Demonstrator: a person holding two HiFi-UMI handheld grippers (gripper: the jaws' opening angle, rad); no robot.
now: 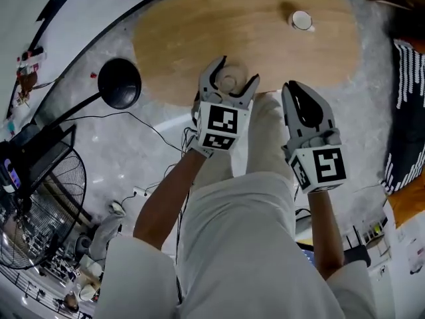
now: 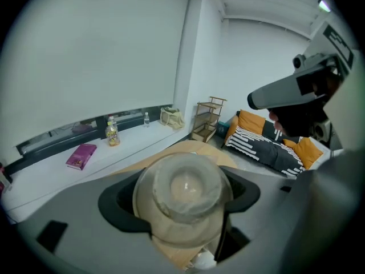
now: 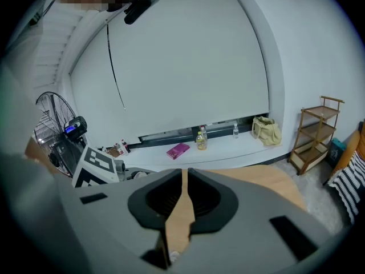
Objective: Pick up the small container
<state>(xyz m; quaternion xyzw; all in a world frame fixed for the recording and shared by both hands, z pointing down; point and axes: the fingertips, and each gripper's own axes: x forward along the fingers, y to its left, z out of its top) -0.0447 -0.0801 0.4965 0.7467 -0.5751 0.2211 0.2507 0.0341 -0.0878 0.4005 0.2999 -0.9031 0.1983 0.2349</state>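
A small translucent lidded container [image 1: 229, 82] sits between the fingers of my left gripper [image 1: 230, 85], over the near edge of the oval wooden table [image 1: 179, 32]. In the left gripper view the container [image 2: 183, 196] fills the space between the jaws, which press on both its sides. Whether it rests on the table or hangs above it I cannot tell. To its right, my right gripper [image 1: 292, 88] is shut and holds nothing. In the right gripper view [image 3: 183, 178] only a thin slit shows between the jaws, with table wood behind.
A second small white container [image 1: 302, 20] stands at the table's far right. A black round base [image 1: 119, 82] and a floor fan [image 1: 40, 205] are on the left. A wooden shelf [image 2: 206, 119] and a sofa with a striped throw [image 2: 268, 144] stand beyond the table.
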